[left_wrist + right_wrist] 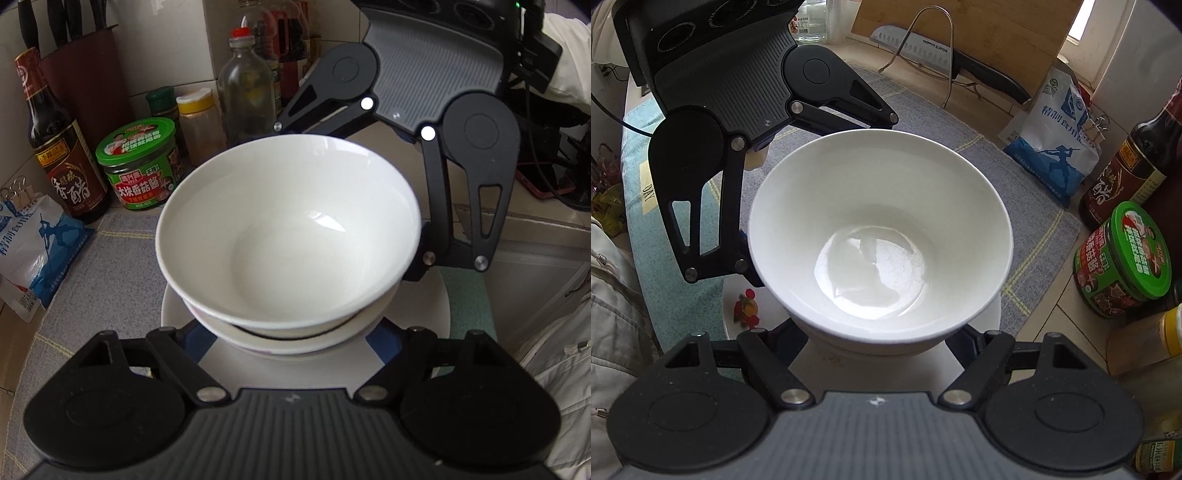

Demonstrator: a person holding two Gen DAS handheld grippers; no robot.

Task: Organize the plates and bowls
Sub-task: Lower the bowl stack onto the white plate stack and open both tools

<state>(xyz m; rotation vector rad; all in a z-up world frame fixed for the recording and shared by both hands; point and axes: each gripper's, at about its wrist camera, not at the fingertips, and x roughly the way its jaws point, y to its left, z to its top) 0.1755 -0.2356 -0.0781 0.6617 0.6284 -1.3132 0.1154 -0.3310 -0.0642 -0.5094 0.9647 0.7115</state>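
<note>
A grey checked cloth [1015,206] covers the bench, and at frame centre on it a flat white plate [170,306] carries a stack of two glossy white ceramic bowls [291,236]. The left gripper [291,338] at lower centre and the right gripper [882,341] both straddle the stack, but whether either is clamped on it I cannot tell. A green-lidded sauce jar [142,166] stands at left.

Plain white bowl [288,236], green-lidded jar [138,162]
</note>
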